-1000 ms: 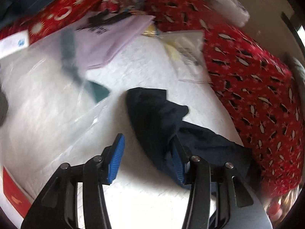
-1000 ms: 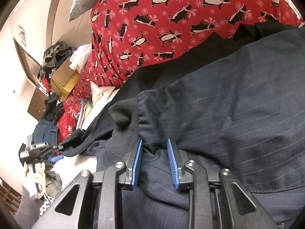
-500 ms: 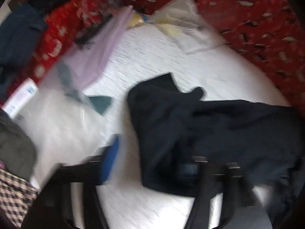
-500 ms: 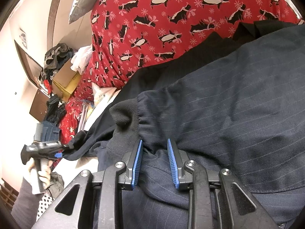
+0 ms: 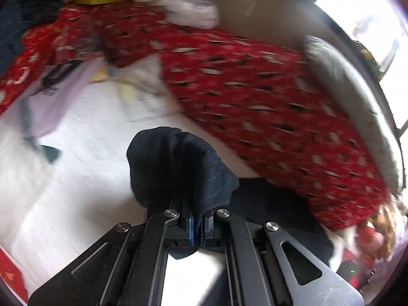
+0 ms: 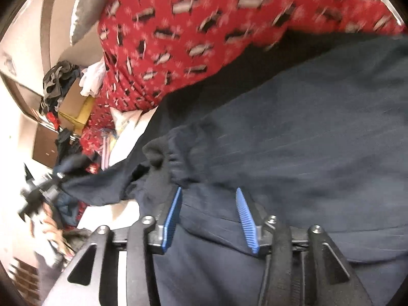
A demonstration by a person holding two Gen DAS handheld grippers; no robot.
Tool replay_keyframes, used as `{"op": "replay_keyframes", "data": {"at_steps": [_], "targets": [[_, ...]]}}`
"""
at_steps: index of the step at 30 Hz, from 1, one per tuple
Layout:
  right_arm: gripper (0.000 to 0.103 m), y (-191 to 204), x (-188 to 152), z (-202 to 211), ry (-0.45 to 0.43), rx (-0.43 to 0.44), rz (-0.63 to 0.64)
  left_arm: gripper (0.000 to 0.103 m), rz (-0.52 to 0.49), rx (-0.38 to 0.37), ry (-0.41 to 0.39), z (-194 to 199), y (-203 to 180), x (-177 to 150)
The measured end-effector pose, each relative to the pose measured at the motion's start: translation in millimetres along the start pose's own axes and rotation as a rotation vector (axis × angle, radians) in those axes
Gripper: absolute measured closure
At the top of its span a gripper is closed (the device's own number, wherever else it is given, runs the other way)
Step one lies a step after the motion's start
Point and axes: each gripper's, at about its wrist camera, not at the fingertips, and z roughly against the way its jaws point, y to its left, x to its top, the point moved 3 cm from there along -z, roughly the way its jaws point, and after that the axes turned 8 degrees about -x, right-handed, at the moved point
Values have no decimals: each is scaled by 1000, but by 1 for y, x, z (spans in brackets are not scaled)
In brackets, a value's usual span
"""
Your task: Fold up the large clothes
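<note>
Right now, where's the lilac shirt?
Left wrist view, far left: the lilac shirt lies on the white sheet, below the red blanket.

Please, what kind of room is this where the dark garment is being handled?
Most likely a bedroom: the work surface looks like a bed with a white sheet, a red penguin-print blanket is bunched along it, a grey pillow lies beyond, and clothes are piled on a cardboard box.
</note>
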Motion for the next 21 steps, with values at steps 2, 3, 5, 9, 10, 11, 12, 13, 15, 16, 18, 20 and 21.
{"op": "replay_keyframes", "data": {"at_steps": [2, 3, 5, 9, 10, 11, 12, 13, 15, 16, 18, 20, 21], "targets": [[54, -23, 0, 25, -48, -64, 23, 102, -33, -36, 16, -1, -29, -10], [54, -39, 0, 37, -70, -90, 12, 102, -50, -52, 24, -2, -45, -15], [54, -69, -2, 57, -108, -114, -34, 102, -86, -90, 45, -7, -77, -28], [56, -131, -20, 69, -136, -150, -143, 102, -165, -150, 91, -19, -143, -57], [56, -139, -24, 69, -144, -110, -162, 102, -180, -168, 97, -22, -156, -62], [57, -144, -29, 72, -183, -67, -172, 102, -196, -186, 103, -24, -173, -69], [56, -146, -33, 73, -204, -51, -167, 102, -217, -197, 117, -28, -189, -77], [56, -145, -36, 72, -223, -52, -149, 102, -223, -216, 123, -31, -201, -83], [56, -140, -42, 71, -263, -77, -104, 102, -250, -251, 147, -41, -228, -98], [56, -136, -44, 70, -282, -99, -77, 102, -274, -264, 163, -48, -243, -108], [56, -134, -46, 70, -293, -114, -64, 102, -296, -290, 187, -59, -260, -127], [56, -138, -46, 73, -295, -89, -80, 102, -323, -295, 231, -80, -276, -152], [56, -140, -46, 74, -297, -73, -90, 102, -338, -288, 263, -95, -281, -166]]}}
